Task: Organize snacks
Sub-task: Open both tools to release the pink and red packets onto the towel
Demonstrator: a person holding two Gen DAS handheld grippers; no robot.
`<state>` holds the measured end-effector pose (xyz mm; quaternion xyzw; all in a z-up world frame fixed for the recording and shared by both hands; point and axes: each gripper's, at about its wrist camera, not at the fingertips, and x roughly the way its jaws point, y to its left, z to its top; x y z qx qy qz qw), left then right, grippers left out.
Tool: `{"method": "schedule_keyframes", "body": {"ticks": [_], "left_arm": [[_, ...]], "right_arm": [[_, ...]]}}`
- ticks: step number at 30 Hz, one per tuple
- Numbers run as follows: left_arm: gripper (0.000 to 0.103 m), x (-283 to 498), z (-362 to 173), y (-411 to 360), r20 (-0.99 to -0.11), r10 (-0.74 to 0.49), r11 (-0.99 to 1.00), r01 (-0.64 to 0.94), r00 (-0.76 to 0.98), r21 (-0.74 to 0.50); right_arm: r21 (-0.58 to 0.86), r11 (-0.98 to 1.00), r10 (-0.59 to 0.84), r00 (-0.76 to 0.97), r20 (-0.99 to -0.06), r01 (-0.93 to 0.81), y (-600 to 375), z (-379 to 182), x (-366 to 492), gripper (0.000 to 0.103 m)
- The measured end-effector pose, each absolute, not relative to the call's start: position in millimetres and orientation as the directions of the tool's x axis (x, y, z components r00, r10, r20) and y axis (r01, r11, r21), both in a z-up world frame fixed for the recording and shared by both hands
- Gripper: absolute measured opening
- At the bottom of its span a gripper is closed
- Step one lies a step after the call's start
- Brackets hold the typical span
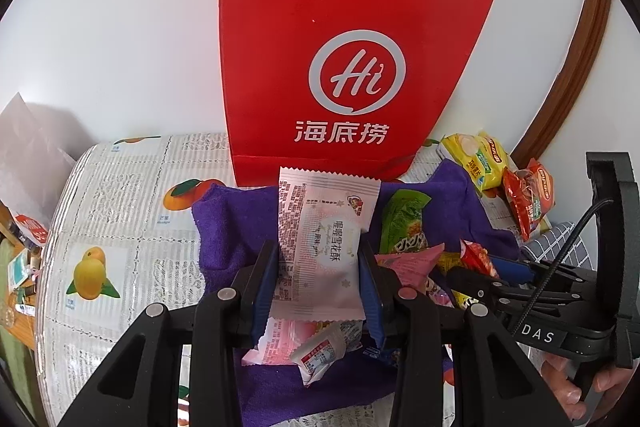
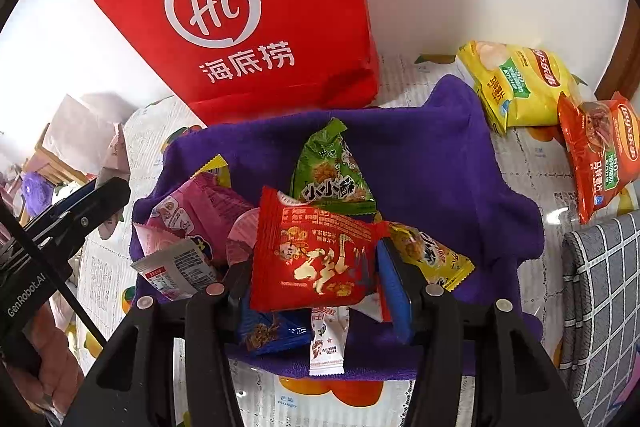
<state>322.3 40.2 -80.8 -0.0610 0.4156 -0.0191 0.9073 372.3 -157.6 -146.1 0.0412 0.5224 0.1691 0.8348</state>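
My left gripper (image 1: 319, 269) is shut on a pale pink-white snack packet (image 1: 320, 247) and holds it upright above a purple cloth (image 1: 228, 227). My right gripper (image 2: 314, 267) is shut on a red snack packet (image 2: 312, 255) over the same purple cloth (image 2: 440, 163). Several small packets lie on the cloth: a green one (image 2: 330, 171), a pink one (image 2: 200, 211), a yellow one (image 2: 436, 255), a blue one (image 2: 272, 333). A red paper bag (image 1: 344, 59) stands upright behind the cloth, also in the right wrist view (image 2: 248, 11).
A yellow chip bag (image 2: 516, 83) and an orange-red chip bag (image 2: 596, 151) lie to the right. A grey checked cushion (image 2: 600, 299) is at the right edge. The table has a fruit-print cover (image 1: 120, 227). A white wall is behind.
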Motion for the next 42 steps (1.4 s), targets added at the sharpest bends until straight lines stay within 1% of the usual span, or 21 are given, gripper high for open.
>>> {"method": "schedule_keyframes", "body": {"ticks": [2, 10, 17, 22, 36, 42], "left_arm": [[0.037, 322, -82, 39, -0.754, -0.088, 0.992, -0.014, 0.651, -0.128], [0.037, 323, -86, 33, -0.762, -0.12, 0.989, 0.012, 0.636, -0.145], [0.037, 326, -93, 20, -0.776, -0.115, 0.992, 0.032, 0.62, -0.122], [0.037, 329, -101, 10, -0.794, -0.127, 0.992, 0.055, 0.594, -0.117], [0.037, 333, -112, 6, -0.814, -0.134, 0.991, 0.06, 0.565, -0.122], [0.037, 336, -117, 5, -0.82, -0.153, 0.988, 0.061, 0.551, -0.143]], "right_arm": [[0.249, 0.938, 0.329, 0.397, -0.857, -0.241, -157, -145, 372, 0.058], [0.266, 0.934, 0.348, 0.433, -0.831, -0.24, -165, -130, 368, 0.058], [0.236, 0.946, 0.321, 0.53, -0.785, -0.222, -186, -106, 361, 0.058], [0.258, 0.945, 0.328, 0.554, -0.766, -0.202, -198, -97, 361, 0.058], [0.264, 0.939, 0.342, 0.549, -0.763, -0.219, -196, -96, 361, 0.059], [0.26, 0.939, 0.342, 0.541, -0.769, -0.224, -192, -98, 361, 0.059]]}}
